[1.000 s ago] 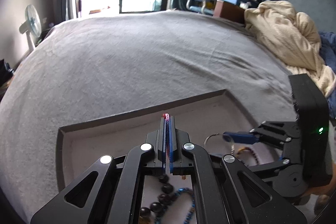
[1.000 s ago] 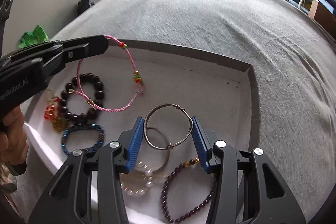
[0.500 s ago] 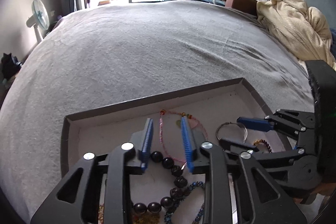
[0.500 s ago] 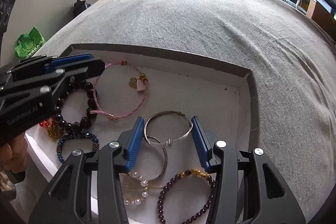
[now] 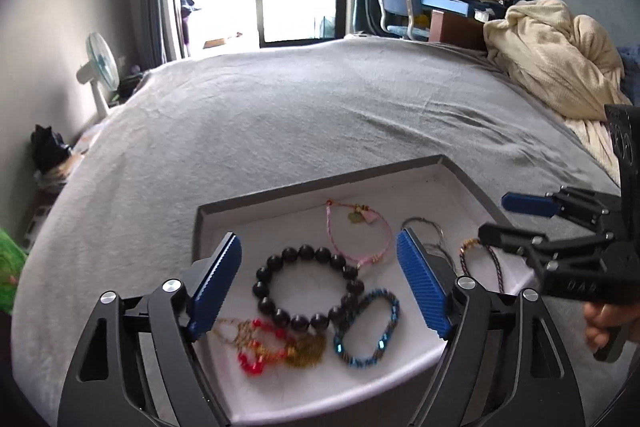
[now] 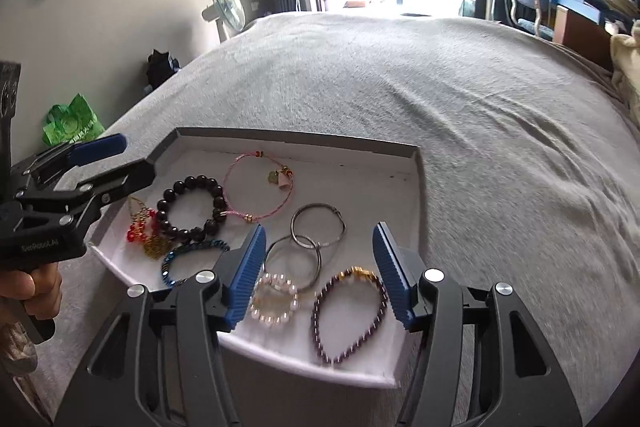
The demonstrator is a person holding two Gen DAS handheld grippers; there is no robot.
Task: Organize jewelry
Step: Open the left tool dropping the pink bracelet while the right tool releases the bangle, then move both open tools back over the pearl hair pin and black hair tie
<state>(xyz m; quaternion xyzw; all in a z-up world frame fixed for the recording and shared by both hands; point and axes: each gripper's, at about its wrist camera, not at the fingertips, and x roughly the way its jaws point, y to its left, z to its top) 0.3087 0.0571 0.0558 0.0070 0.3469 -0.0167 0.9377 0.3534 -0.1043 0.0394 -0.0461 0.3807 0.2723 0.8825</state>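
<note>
Both claws hover over a shallow white-lined tray [image 5: 320, 197] of jewelry that sits on a grey bed [image 5: 300, 123]. Left claw [image 5: 320, 283] has its blue pads spread wide and opening, nothing pinched; below and between them lies a black bead bracelet [image 5: 310, 287] near the tray's left side. A pink cord bracelet [image 5: 358, 233] lies just beyond it toward the far edge, a blue beaded bracelet [image 5: 368, 327] just to its right, and a red and gold piece [image 5: 276, 347] at the near left corner. Right claw [image 6: 318, 271] is also spread and opening, empty; between its pads lie two linked silver rings [image 6: 308, 239], a pearl bracelet [image 6: 274, 301] and a dark purple bead bracelet [image 6: 350, 311] by the tray's near right edge.

Only the right wrist view shows the pearl bracelet and the whole purple one; the left claw's right finger hides them in the left view. Each view catches the other claw from the side, held by a hand [image 6: 28, 287].
</note>
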